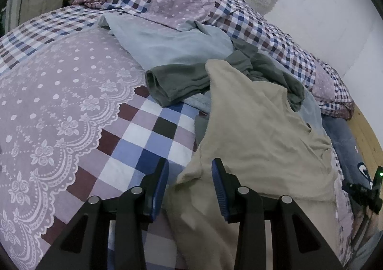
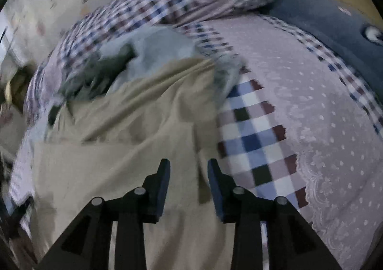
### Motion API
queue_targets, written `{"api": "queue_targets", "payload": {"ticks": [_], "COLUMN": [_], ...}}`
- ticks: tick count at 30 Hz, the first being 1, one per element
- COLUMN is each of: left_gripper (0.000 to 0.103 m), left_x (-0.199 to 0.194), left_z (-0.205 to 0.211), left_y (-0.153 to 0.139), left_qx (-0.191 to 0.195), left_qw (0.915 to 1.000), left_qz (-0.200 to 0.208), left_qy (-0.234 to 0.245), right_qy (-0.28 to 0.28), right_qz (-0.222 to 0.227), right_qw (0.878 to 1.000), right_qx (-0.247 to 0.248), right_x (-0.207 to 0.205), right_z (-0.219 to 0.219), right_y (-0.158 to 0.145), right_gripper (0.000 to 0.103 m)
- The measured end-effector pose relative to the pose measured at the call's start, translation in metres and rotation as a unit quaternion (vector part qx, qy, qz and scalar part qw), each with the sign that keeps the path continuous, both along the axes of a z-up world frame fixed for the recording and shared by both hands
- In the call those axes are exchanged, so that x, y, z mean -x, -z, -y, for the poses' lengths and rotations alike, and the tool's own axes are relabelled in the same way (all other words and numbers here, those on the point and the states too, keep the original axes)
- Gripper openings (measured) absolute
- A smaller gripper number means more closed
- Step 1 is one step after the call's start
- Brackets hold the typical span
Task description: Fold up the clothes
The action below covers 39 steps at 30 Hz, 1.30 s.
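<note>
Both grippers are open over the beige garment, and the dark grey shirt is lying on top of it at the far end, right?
Not quite. Both the left gripper and right gripper are open over the beige garment, but the left wrist view shows the beige cloth draped over the dark grey shirt, not under it.

The left gripper [image 1: 190, 168] is made of black bars that spread out like a fan at the bottom of the frame. Round silver pins sit on the joints. Its two fingers have flat blue pads [image 1: 219, 174] with tiny ridges. The right gripper [image 2: 189, 167] looks the same, black with silver pins and dark blue pads [image 2: 213, 174].
</note>
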<state>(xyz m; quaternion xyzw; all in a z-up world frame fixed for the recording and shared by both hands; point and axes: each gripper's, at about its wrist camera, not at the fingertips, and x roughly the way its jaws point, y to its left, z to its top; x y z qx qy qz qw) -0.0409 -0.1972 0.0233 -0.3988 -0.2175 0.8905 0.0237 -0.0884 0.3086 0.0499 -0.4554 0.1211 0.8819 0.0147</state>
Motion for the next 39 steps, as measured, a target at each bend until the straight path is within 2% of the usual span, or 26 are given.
{"api": "queue_targets", "payload": {"ticks": [3,4,5,8,11,16,18,20,22,24,27,31,33,38,39], "left_gripper": [0.04,0.04,0.04,0.04,0.04,0.04,0.04,0.041,0.051,0.052,0.058,0.064,0.068,0.069,0.069], "left_x": [0.001,0.001,0.001,0.002,0.003,0.002,0.0,-0.006,-0.013,-0.026,-0.058,-0.105,-0.134,-0.194,-0.204], "left_z": [-0.002,-0.002,-0.003,-0.004,-0.004,-0.005,-0.004,-0.002,0.0,0.003,0.009,0.018,0.024,0.04,0.043], "left_y": [0.001,0.001,0.002,0.003,0.003,0.0,-0.002,-0.005,-0.009,-0.013,-0.021,-0.031,-0.033,-0.034,-0.034], "left_qx": [0.002,0.003,0.004,0.005,0.008,0.019,0.02,0.017,0.011,0.005,0.0,0.002,0.002,-0.013,-0.019], "left_qw": [1.0,1.0,1.0,1.0,0.9999,0.9998,0.9998,0.9998,0.9998,0.9996,0.9989,0.9978,0.9976,0.9988,0.9988], "left_qz": [0.001,0.002,0.003,0.006,0.007,0.009,0.004,-0.004,-0.015,-0.028,-0.046,-0.065,-0.068,-0.047,-0.045], "left_qy": [0.003,0.003,0.004,0.005,0.005,0.0,-0.004,-0.009,-0.012,-0.008,0.002,0.013,0.013,-0.007,-0.01], "right_qy": [-0.018,-0.018,-0.018,0.016,0.057,0.078,0.067,0.054,0.034,0.004,-0.036,-0.059,-0.05,-0.029,-0.024], "right_qz": [0.025,0.036,0.046,0.059,0.051,0.006,-0.018,-0.037,-0.039,-0.037,-0.04,-0.062,-0.084,-0.14,-0.151], "right_qw": [0.999,0.999,0.998,0.994,0.993,0.996,0.997,0.998,0.998,0.997,0.993,0.99,0.99,0.986,0.984], "right_qx": [-0.017,-0.031,-0.044,-0.086,-0.093,-0.046,-0.022,-0.011,-0.033,-0.065,-0.105,-0.111,-0.105,-0.091,-0.088], "right_x": [0.003,0.006,0.008,0.006,-0.012,-0.062,-0.093,-0.122,-0.149,-0.181,-0.225,-0.275,-0.292,-0.337,-0.345], "right_z": [0.01,0.009,0.009,-0.001,-0.014,-0.022,-0.017,-0.009,0.004,0.022,0.047,0.067,0.072,0.084,0.087], "right_y": [0.015,0.021,0.027,0.035,0.029,0.007,-0.002,-0.009,-0.013,-0.014,-0.016,-0.021,-0.021,-0.023,-0.023], "right_gripper": [0.032,0.028,0.001,0.0,0.001,0.005,0.021,0.031,0.036,0.037,0.04,0.045,0.053,0.06,0.064]}}
